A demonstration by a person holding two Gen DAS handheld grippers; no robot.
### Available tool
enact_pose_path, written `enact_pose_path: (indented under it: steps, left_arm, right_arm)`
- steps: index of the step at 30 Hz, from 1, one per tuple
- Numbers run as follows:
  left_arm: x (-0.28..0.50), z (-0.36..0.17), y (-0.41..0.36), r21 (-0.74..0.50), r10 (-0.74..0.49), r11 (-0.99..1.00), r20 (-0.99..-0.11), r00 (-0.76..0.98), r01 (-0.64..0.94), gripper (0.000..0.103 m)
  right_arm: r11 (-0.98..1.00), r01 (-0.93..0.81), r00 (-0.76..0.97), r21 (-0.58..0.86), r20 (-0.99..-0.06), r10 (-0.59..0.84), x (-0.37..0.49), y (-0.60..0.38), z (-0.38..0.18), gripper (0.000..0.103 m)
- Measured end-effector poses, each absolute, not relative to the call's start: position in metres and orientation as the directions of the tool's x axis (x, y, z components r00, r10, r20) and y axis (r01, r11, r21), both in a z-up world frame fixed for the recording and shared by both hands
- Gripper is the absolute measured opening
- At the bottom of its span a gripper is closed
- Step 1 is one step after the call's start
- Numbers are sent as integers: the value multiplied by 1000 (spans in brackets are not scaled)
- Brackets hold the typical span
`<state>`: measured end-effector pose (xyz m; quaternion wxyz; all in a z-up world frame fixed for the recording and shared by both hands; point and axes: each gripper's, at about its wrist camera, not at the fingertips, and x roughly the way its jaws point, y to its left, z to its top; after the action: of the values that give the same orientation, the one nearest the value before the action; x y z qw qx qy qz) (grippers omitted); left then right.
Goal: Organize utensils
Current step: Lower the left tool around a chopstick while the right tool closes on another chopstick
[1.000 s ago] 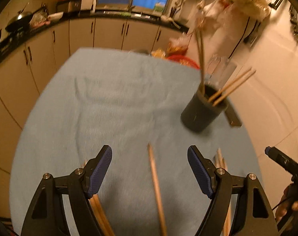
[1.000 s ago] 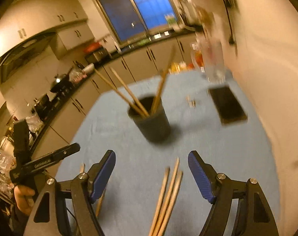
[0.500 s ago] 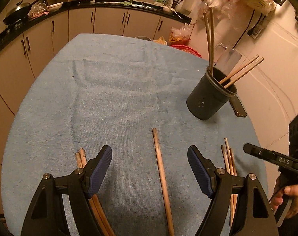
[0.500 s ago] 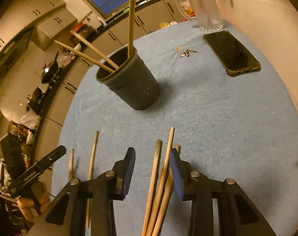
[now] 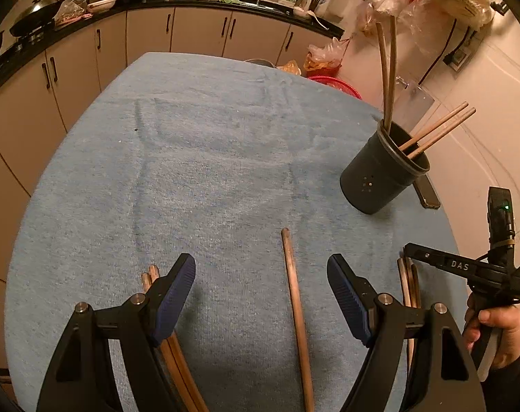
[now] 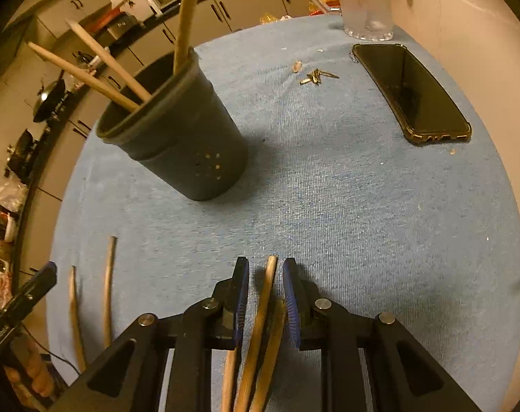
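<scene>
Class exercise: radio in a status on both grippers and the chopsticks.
Right hand-held gripper closing around chopsticks. Left hand-held gripper open over single chopstick. Holder clear.

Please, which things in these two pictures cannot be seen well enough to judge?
- Right wrist view: whether the right gripper, jaws closing, already presses the chopsticks between them; motion blur.
- Right wrist view: how many chopsticks lie there; the fingers cover some.
- Left wrist view: the single chopstick's near end; cut off by the bottom edge.
- Both views: the inside of the holder; its wall hides it.
</scene>
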<state>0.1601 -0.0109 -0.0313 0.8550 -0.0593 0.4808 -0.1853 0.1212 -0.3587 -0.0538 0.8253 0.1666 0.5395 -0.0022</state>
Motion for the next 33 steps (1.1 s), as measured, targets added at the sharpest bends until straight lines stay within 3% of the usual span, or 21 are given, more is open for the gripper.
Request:
enact_pose_path:
  steps: [11,19,25,33]
  left_arm:
    - [166,-39,-17,-275,-373,923,-809,455,269,79]
    - [170,-44,-19,-268,-365,926,-815,449,266,79]
    - [175,-47,-23,-252,-351,930,-826,441,267,79]
    - [183,-58,-42,-176,-287,945,-849,444,275,79]
  right_arm:
    - [991,133,418,-10,-906,-65,126,-316,-55,22]
    - [991,130,430,-37,-898,-90,120,-313,-53,21]
    - [991,115,443,-71,-889,-115,115,-306,-51,9]
    - [992,121,457,-21,-886,-74,113,-312,-49,8]
